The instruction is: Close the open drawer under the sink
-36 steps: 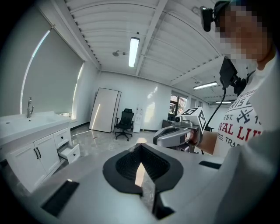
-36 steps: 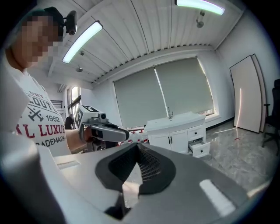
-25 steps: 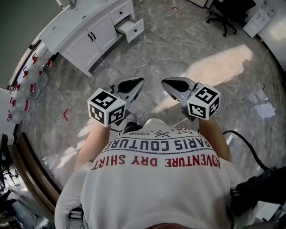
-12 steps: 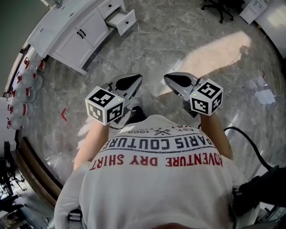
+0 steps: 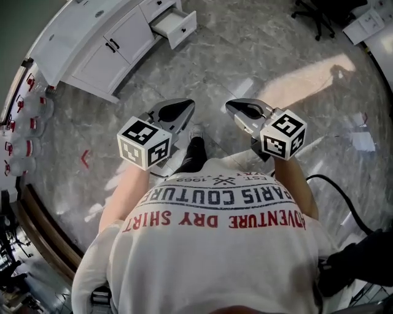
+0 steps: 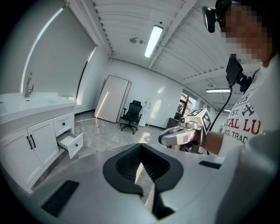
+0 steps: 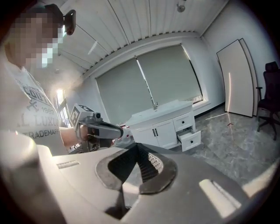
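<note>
The white vanity (image 5: 92,43) stands at the upper left of the head view, its sink top and faucet (image 6: 28,85) above. One small drawer (image 5: 175,26) at its right end is pulled out; it also shows as the drawer (image 6: 72,143) and the drawer (image 7: 190,139) in the gripper views. My left gripper (image 5: 183,108) and right gripper (image 5: 236,111) are held side by side in front of my chest, well short of the vanity. Both are shut, with nothing between the jaws. Each gripper view catches the other one: the right gripper (image 6: 179,135) and the left gripper (image 7: 103,130).
Grey marble floor (image 5: 258,55) lies between me and the vanity. Several water jugs (image 5: 27,104) with red caps line the left wall. A black office chair (image 5: 316,13) and a white cabinet (image 5: 368,24) stand at the upper right. A black cable (image 5: 344,199) trails at my right.
The view has shifted as I walk: the vanity and open drawer sit higher in the frame, and a foot has stepped forward. Both grippers keep the same stance, shut.
</note>
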Action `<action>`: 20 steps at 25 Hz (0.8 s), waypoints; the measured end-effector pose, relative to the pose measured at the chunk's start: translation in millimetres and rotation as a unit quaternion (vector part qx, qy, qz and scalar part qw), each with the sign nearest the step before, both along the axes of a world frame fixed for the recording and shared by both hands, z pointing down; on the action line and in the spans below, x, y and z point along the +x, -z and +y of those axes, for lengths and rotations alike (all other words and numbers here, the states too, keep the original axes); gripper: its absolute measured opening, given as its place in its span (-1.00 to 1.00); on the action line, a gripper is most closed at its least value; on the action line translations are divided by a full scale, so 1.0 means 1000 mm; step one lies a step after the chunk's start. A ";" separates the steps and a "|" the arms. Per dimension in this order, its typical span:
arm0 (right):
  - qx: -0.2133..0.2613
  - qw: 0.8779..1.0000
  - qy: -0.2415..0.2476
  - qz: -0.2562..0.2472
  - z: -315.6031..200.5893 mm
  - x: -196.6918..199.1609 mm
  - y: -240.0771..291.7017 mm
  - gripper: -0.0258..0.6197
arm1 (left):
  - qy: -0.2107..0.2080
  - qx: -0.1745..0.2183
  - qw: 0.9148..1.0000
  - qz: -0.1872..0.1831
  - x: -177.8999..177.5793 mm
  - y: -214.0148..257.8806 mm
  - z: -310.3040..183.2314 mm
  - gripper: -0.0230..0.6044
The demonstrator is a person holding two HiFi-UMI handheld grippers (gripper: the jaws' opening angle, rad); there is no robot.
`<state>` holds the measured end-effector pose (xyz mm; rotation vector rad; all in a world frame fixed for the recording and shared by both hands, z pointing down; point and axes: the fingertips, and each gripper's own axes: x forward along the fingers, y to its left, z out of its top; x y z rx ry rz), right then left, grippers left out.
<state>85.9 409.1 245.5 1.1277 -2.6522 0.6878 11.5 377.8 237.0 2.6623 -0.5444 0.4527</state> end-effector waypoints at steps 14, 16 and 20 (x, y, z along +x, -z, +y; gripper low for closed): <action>0.018 0.999 0.016 0.033 -0.293 -0.028 -0.006 -0.92 | 0.051 -0.002 0.999 -0.007 -0.034 -0.011 -0.288 -0.92; 0.019 0.999 0.022 0.030 -0.311 -0.033 -0.005 -0.92 | 0.059 -0.002 0.998 -0.008 -0.038 -0.008 -0.304 -0.92; 0.019 0.999 0.037 0.021 -0.348 -0.039 -0.011 -0.92 | 0.075 -0.005 0.997 -0.011 -0.045 -0.017 -0.332 -0.92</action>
